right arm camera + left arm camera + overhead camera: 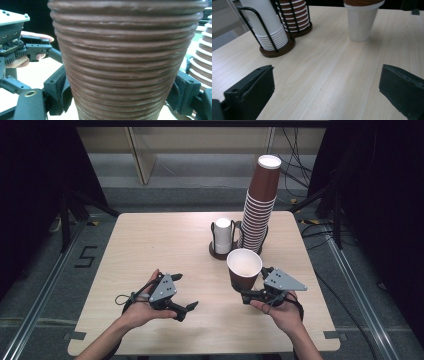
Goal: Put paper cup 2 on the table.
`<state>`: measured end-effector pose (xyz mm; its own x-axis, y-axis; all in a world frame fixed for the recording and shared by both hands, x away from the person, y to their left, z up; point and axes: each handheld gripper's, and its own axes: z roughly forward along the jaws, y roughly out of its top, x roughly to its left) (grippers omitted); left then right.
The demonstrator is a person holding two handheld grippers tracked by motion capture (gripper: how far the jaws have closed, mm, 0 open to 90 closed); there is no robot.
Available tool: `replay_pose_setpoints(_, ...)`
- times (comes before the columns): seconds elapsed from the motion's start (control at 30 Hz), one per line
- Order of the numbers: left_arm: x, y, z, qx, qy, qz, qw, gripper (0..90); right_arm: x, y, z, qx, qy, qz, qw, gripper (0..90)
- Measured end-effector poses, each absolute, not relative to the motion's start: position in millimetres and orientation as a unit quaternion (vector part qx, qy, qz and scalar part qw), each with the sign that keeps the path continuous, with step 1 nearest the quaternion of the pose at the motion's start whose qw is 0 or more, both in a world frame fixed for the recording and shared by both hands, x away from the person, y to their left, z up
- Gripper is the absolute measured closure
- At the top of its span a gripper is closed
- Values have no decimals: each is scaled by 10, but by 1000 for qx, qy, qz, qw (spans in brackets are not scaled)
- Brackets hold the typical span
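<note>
I hold the brown ribbed cup (pixel 244 269) in the right gripper (pixel 248 296); its jaws pinch the lower wall from both sides, visible in the right gripper view as pads pressed against the ribbing (pixel 130 62). The cup stands upright, mouth up, long axis vertical, at the near right of the table (pixel 150 245), just in front of the cup rack (pixel 223 251). The rack carries a short white stack (pixel 223 235) and a tall brown stack (pixel 260 207).

The left gripper (pixel 187 309) sits near left, jaws spread wide, nothing between them. From its fingers the cup lies to the right and slightly far, with bare tabletop between. In the left gripper view, a white inner cup bottom (pixel 361 23) protrudes below the brown sleeve. I judge the left gripper is placed to approach that base.
</note>
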<state>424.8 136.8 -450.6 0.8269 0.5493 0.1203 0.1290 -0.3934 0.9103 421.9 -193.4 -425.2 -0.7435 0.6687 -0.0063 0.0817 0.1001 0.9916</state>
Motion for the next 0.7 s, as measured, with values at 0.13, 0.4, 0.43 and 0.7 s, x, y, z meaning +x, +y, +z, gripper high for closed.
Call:
replay_pose_setpoints(0.13,4304,1400,-4509,776,258,222,532,0,4214,-2061,-4176,291,687,618,248,205)
replay_pose_setpoints(0.4,4313,1505,-4574,744,295,264,539,0,4255,-2359,-4076,328,663,608,290,205)
replay_pose_setpoints(0.43,4312,1513,-4580,744,296,264,537,0,4269,-2398,-4076,330,657,608,300,205)
replay_pose_setpoints(0.7,4338,1517,-4612,738,302,275,537,2,4287,-2632,-4080,361,642,601,311,205)
